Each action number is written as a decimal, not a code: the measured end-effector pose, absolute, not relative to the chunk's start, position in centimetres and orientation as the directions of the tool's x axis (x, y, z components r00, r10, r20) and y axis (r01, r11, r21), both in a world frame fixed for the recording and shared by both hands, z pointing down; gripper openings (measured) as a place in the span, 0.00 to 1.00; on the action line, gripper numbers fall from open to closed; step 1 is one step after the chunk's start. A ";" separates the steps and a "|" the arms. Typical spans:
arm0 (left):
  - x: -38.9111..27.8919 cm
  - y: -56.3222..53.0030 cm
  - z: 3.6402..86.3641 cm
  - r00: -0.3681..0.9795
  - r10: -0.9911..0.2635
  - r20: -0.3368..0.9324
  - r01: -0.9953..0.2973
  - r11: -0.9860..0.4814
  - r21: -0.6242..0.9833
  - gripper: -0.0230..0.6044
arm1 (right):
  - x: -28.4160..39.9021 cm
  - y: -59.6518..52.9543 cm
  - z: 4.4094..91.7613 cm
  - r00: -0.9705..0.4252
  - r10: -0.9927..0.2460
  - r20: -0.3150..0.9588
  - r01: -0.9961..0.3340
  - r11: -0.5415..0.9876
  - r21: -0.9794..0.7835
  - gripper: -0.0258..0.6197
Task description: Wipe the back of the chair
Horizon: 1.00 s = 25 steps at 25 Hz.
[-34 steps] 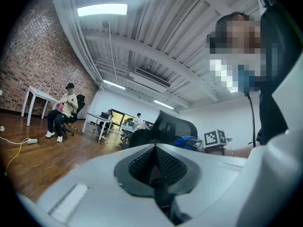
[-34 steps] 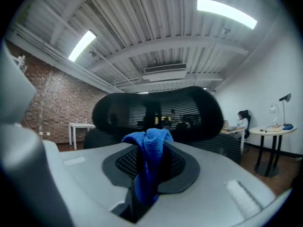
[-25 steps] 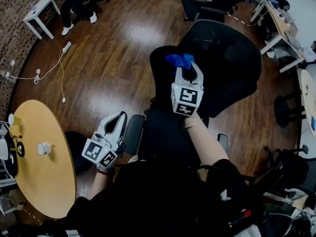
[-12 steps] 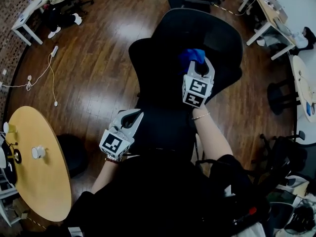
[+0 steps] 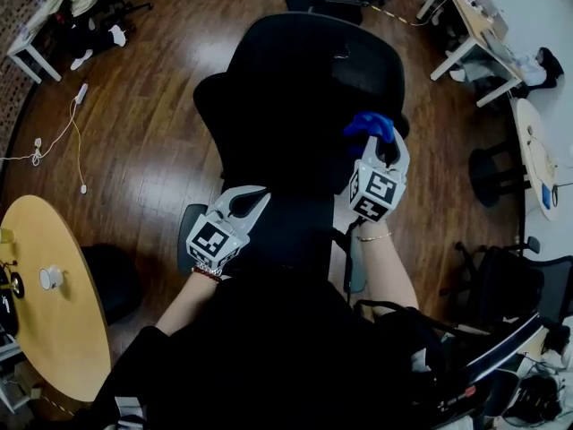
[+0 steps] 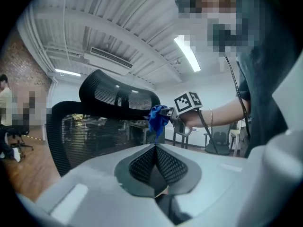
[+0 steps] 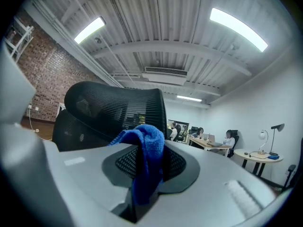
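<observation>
A black mesh office chair (image 5: pixel 304 88) stands right in front of me, its back (image 6: pixel 90 134) and headrest (image 7: pixel 118 108) facing both grippers. My right gripper (image 5: pixel 380 146) is shut on a blue cloth (image 5: pixel 369 125), held at the right side of the chair back. The cloth (image 7: pixel 144 160) droops from between the jaws in the right gripper view. The left gripper view shows the cloth (image 6: pixel 155 119) beside the back's right edge. My left gripper (image 5: pixel 251 200) is shut with nothing in it, low by the chair's seat (image 5: pixel 295 231).
A round yellow table (image 5: pixel 49 303) with small items sits at the left. A white cable (image 5: pixel 58 141) trails over the wooden floor (image 5: pixel 152 106). Desks (image 5: pixel 474 25) and other chairs (image 5: pixel 497 168) stand at the right, and people sit at the far desks (image 7: pixel 222 141).
The right gripper has carried the blue cloth rightward across the chair back. The left gripper has moved right and closer to the chair. My view has shifted toward the chair.
</observation>
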<state>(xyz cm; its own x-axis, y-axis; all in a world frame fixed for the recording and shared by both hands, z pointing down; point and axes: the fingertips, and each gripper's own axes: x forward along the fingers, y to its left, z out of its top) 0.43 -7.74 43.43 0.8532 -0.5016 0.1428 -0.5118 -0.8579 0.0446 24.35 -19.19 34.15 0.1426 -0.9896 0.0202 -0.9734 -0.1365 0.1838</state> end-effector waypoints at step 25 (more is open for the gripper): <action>-19.7 -3.3 43.3 0.610 -0.779 0.149 -0.793 -0.596 0.130 0.04 | -14.1 -28.7 36.7 -0.339 -0.941 -0.019 -0.939 0.337 0.064 0.16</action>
<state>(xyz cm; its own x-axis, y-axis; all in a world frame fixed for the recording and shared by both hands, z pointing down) -19.69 -3.33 43.32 0.6096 -0.7787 0.1487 -0.7926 -0.5956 0.1303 -14.14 -28.66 36.71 -0.3386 -0.9408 -0.0187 -0.9394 0.3368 0.0639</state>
